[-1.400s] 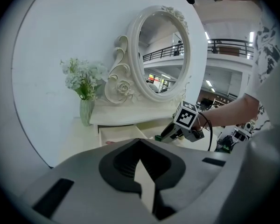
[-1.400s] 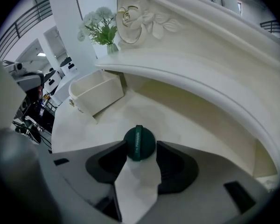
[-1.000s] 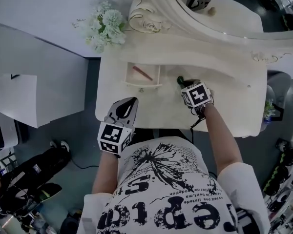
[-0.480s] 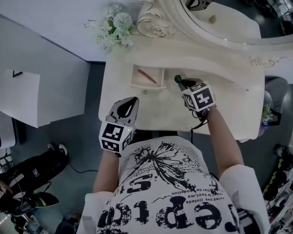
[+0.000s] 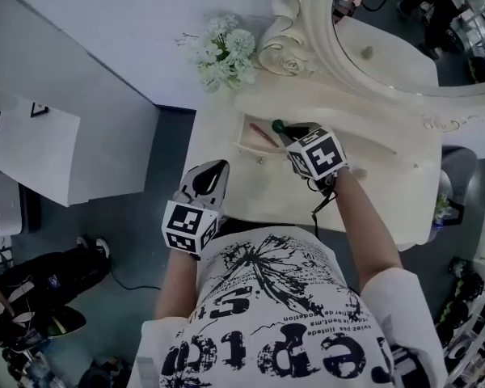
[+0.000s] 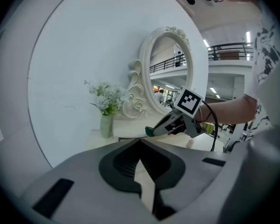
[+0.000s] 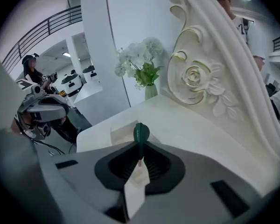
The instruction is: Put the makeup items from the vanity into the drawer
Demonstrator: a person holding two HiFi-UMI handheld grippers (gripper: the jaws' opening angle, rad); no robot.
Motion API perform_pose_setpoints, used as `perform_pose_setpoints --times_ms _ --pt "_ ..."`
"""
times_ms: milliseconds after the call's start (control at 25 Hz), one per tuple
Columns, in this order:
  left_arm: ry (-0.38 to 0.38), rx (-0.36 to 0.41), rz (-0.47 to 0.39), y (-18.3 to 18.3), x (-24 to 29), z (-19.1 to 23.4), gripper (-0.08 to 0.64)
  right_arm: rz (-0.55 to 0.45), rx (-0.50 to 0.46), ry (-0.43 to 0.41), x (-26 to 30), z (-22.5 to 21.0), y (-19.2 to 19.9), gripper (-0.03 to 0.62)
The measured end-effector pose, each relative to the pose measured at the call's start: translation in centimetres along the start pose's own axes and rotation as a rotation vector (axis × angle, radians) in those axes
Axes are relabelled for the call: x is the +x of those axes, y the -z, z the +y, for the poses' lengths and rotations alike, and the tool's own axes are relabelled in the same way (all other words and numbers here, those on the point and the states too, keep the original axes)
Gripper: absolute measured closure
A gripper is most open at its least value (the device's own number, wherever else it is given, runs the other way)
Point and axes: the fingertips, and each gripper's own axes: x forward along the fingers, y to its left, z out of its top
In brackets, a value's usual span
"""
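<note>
Green-tipped stick (image 5: 279, 125), head view: clamped in the right tool (image 5: 292, 134), whose jaws stood nearly together on its thin shaft; the green end hung over the right end of the open drawer (image 5: 249, 147).
Drawer, head view: set in the white desk (image 5: 372, 186), with a reddish pencil (image 5: 263, 134) lying aslant inside.
Key relation, head view: the drawer lay just below and ahead of the stick's tip, and the right hand was much the nearer.
Left tool (image 5: 213, 170), head view: near the desk's front edge, apart from the drawer.
Left tool, left gripper view: jaws drawn together, nothing between them.
Stick, right gripper view: its long axis ran along the tool's own line, tip toward the drawer beyond.
Writing: only square markers on the cubes; the shirt print was upside down and unread; no brand showed on the stick.
</note>
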Motion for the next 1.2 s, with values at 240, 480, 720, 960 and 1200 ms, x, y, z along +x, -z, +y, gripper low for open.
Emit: perform_pose_setpoints --times_ms 240,480,720,960,1200 --pt "-0.022 -0.015 -0.002 0.6 -1.4 2.6 0.555 0.092 -0.026 -0.028 3.6 1.9 -0.4 0.549" --pt "-0.022 -0.033 0.006 1.0 -2.2 4.7 0.555 0.209 -0.027 -0.041 6.6 2.9 0.7 0.546" --pt "-0.031 -0.026 -0.014 0.5 -2.7 5.7 0.555 0.282 -0.025 -0.02 7.9 2.8 1.9 0.538" --pt "-0.013 -0.026 -0.002 0.6 -2.5 6.2 0.555 0.286 0.002 0.01 8.3 2.5 1.6 0.432" --pt "0.005 -0.02 0.0 0.6 -1.7 6.0 0.555 0.219 0.024 0.012 7.1 2.4 0.8 0.42"
